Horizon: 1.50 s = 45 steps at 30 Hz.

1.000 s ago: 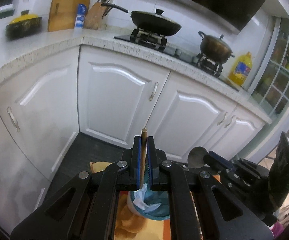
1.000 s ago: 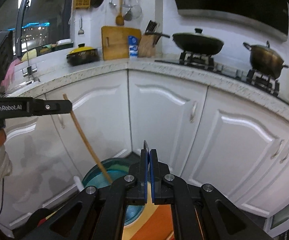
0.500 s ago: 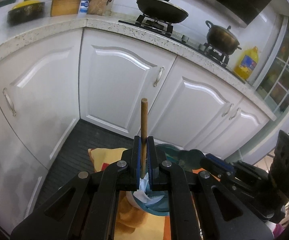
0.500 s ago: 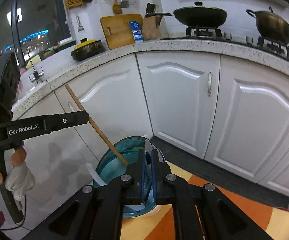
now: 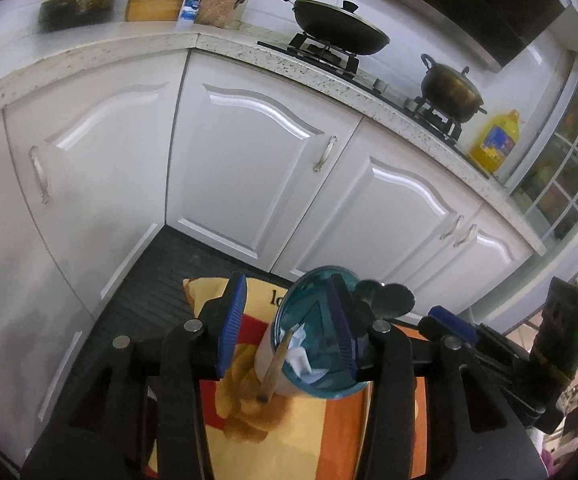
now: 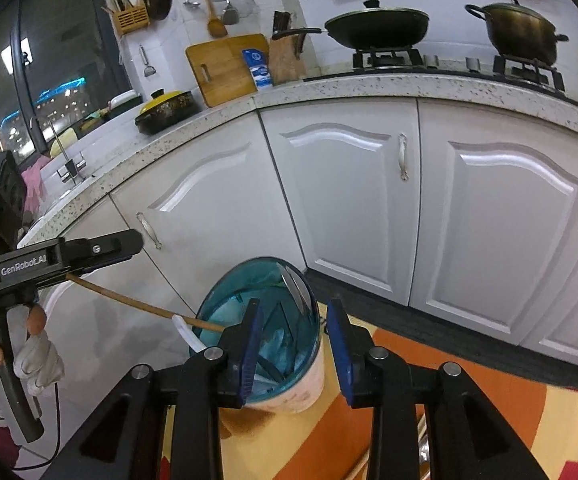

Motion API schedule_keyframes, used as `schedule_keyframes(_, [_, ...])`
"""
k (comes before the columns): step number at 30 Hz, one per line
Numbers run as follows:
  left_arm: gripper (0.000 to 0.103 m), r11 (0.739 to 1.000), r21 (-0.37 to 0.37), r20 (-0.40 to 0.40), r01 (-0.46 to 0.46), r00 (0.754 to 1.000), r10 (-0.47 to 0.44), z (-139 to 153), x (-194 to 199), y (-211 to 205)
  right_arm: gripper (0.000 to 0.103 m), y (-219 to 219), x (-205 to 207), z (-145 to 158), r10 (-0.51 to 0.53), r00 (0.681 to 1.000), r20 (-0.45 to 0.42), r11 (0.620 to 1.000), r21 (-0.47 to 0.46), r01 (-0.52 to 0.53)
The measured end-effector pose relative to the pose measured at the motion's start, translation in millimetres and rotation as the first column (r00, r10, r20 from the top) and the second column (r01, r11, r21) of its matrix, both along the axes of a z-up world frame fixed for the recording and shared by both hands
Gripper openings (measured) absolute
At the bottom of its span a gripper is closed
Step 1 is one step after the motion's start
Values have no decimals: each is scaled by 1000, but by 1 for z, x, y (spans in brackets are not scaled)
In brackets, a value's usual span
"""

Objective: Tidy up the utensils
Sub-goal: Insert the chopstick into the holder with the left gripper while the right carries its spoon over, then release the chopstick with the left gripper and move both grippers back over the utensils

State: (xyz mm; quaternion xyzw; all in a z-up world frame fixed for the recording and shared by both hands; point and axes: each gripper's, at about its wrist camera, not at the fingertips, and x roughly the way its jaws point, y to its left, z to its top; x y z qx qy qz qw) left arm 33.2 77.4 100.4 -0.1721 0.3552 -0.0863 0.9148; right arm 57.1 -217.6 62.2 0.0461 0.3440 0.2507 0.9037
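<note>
A blue-lined utensil cup (image 5: pixel 313 344) (image 6: pixel 265 332) stands on an orange and yellow cloth (image 6: pixel 469 408). A wooden stick utensil (image 5: pixel 275 364) (image 6: pixel 145 306) leans out of the cup over its rim. A metal spoon (image 5: pixel 385 300) (image 6: pixel 295 284) stands in the cup with a white plastic utensil (image 6: pixel 187 332). My left gripper (image 5: pixel 287 324) is open just above the cup, the stick loose between its spread fingers. My right gripper (image 6: pixel 295 350) is open and empty right in front of the cup. The left gripper also shows at the left in the right wrist view (image 6: pixel 69 256).
White cabinet doors (image 6: pixel 349 196) and a speckled counter (image 6: pixel 249 104) run behind the cup. On the counter stand a wok (image 6: pixel 377 26), a pot (image 6: pixel 521 32), a cutting board (image 6: pixel 225 68), a knife block (image 6: pixel 287 54) and a yellow-lidded pot (image 6: pixel 165 110). A dark floor mat (image 5: pixel 169 276) lies below.
Both grippers have opened. The left has let go of the wooden stick, which now leans in the cup. The right has let go of the spoon, now in the cup.
</note>
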Motion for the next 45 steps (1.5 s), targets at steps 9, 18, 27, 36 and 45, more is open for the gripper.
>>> schedule_keyframes(9, [49,997,70,73,-30,997,25,19,-29,-4,34,-12,-20,5,-11,1000,9,1000,7,11])
schedule_keyframes(18, [51,986,165,140,-11,990,-13,36,-52,-29,36,-28,-41,8,-40,999,10,999,4,40])
schedule_keyframes(27, [51,978,205,154,51,985,-83,38,-68,-73,40,-55,-68,16,-85,996,28,996,14,85])
schedule_keyframes(36, [51,960,243,135,137,976,-173,27,-78,-121,42,-89,-87,7,-159,987,10,987,-7,159])
schedule_keyframes(45, [51,944,261,91,204,968,-235,7,-80,-154,44,-114,-97,-4,-206,979,-13,978,-23,205])
